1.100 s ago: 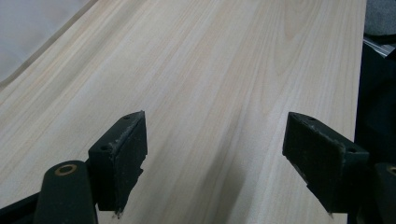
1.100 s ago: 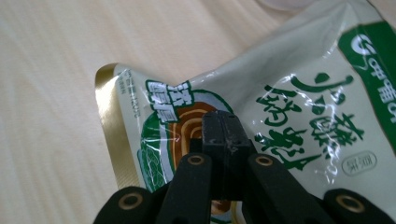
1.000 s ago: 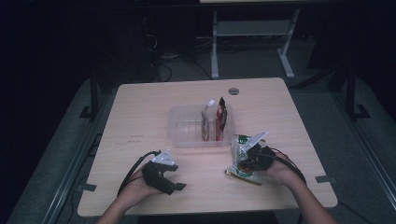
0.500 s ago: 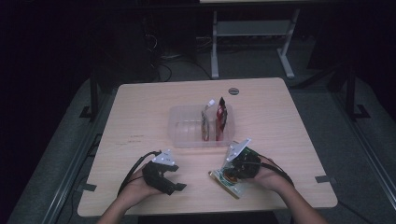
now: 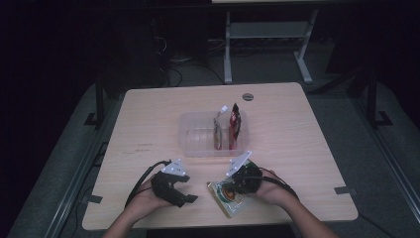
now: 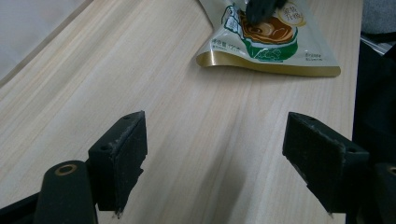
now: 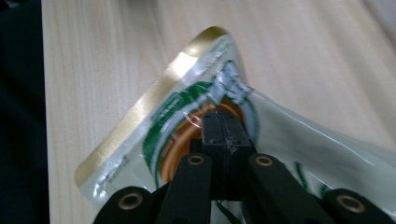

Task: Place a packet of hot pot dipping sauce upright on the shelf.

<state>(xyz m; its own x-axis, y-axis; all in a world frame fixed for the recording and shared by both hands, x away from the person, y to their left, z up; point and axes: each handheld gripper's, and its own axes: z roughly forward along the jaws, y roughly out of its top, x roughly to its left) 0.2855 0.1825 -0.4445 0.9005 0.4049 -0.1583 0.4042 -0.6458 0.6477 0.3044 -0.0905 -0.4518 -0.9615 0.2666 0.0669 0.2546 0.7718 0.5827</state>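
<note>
Near the front-left of the tabletop (image 5: 148, 129), the left tool (image 6: 212, 154) rests in a hand with its jaws spread wide apart and only bare wood between them. Just to its right lies a green and gold snack pouch (image 5: 229, 194), flat on the wood close to the front edge. At that pouch the right tool (image 7: 223, 128) points down, its jaws pressed tight together on the printed face. Farther back stands a clear plastic bin (image 5: 198, 141) holding two upright packets (image 5: 233, 126).
</note>
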